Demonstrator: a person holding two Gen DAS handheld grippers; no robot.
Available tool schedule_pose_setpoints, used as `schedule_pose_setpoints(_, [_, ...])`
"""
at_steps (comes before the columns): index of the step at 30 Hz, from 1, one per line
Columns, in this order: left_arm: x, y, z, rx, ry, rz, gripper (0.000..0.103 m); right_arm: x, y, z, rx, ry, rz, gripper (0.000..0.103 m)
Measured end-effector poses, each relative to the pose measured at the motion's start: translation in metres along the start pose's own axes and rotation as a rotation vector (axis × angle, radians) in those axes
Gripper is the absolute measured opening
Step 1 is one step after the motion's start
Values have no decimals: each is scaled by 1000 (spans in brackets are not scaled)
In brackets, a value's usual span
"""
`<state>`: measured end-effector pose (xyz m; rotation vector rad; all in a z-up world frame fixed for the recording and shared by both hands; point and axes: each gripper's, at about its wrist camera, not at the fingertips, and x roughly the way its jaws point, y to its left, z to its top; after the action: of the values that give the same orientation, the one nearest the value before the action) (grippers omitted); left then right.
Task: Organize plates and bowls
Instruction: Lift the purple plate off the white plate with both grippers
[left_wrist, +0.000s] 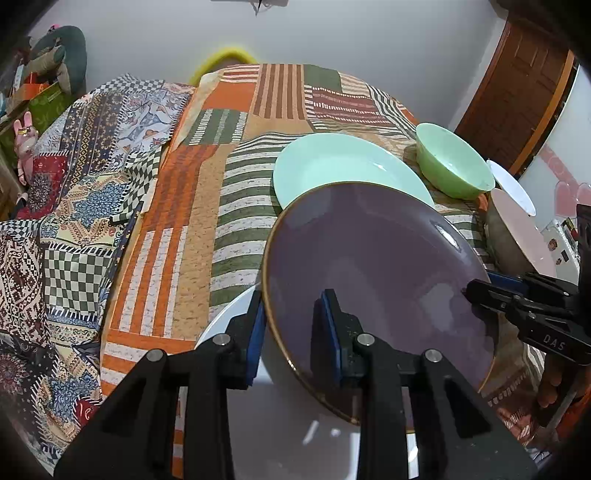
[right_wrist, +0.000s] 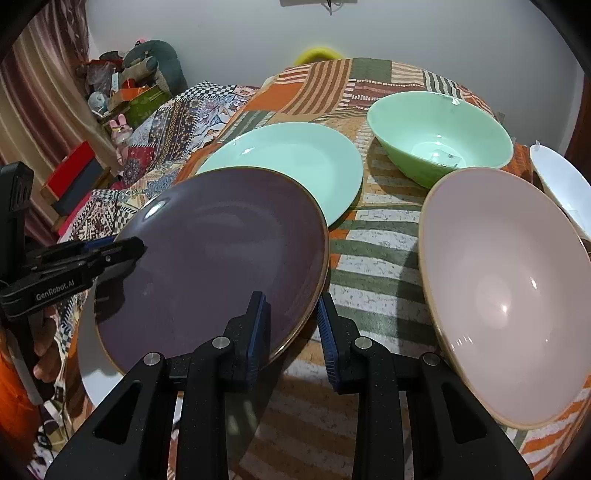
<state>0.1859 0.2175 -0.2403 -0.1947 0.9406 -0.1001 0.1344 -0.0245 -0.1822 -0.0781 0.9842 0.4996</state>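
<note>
A purple plate (left_wrist: 376, 273) (right_wrist: 214, 258) with a brown rim lies tilted over a white plate (left_wrist: 295, 435) (right_wrist: 92, 373). My left gripper (left_wrist: 293, 328) straddles the purple plate's left rim, jaws open around it, one finger above and one below. My right gripper (right_wrist: 293, 328) straddles its right rim the same way, jaws open. Each gripper shows in the other's view: the right one (left_wrist: 476, 290), the left one (right_wrist: 133, 247). A mint plate (left_wrist: 343, 166) (right_wrist: 295, 162) lies just behind the purple one.
A green bowl (left_wrist: 454, 162) (right_wrist: 439, 136), a pink bowl (left_wrist: 517, 236) (right_wrist: 509, 295) and a white bowl (left_wrist: 511, 186) (right_wrist: 565, 184) stand at the right on the striped patchwork cloth (left_wrist: 207, 206) (right_wrist: 373, 273). Patterned bedding (left_wrist: 74, 206) lies left; a wooden door (left_wrist: 517, 96) stands far right.
</note>
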Motion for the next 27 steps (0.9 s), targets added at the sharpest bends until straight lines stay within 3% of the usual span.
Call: schedule_pose_setpoints(27, [-34,-15,-14,-19,-51,-10,29,-21,1,-1,-21,-66,26,24])
